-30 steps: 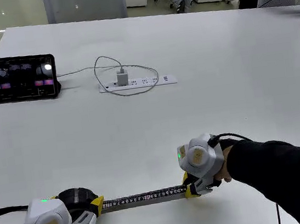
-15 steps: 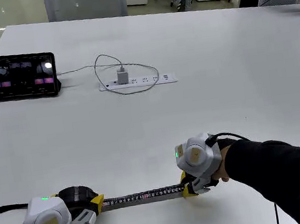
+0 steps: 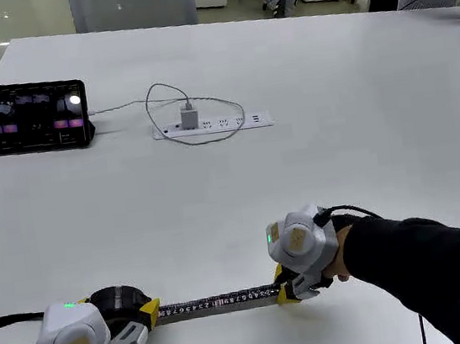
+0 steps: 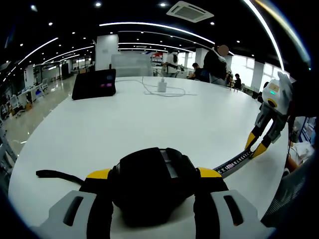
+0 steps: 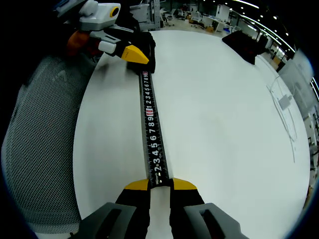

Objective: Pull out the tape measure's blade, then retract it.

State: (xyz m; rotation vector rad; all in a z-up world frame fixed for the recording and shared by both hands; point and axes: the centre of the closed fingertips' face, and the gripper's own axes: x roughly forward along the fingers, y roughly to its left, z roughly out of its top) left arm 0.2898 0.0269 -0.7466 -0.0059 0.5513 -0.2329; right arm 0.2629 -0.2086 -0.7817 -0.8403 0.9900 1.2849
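The right gripper (image 5: 159, 185) has its yellow-tipped fingers (image 5: 135, 185) closed on the free end of the blade (image 5: 151, 124), and the blade's tip is hidden between them. Printed digits run 2 to 9 away from the fingers, then a red mark, then 1 to 9 again. The blade lies flat on the white tabletop (image 5: 224, 124) and runs straight to the black tape measure (image 4: 152, 191). The left gripper (image 4: 153, 173) clamps the tape measure between its fingers (image 4: 209, 173), one on each side of the case. No brand on the case can be made out. In the head view the left gripper sits at the lower left, cut off by the picture's edge, and its body covers part of the case. Farther back stand a tablet (image 3: 34, 117), its lit screen too small to read, and a power strip (image 3: 211, 126) with a white charger (image 3: 188, 116) plugged in.
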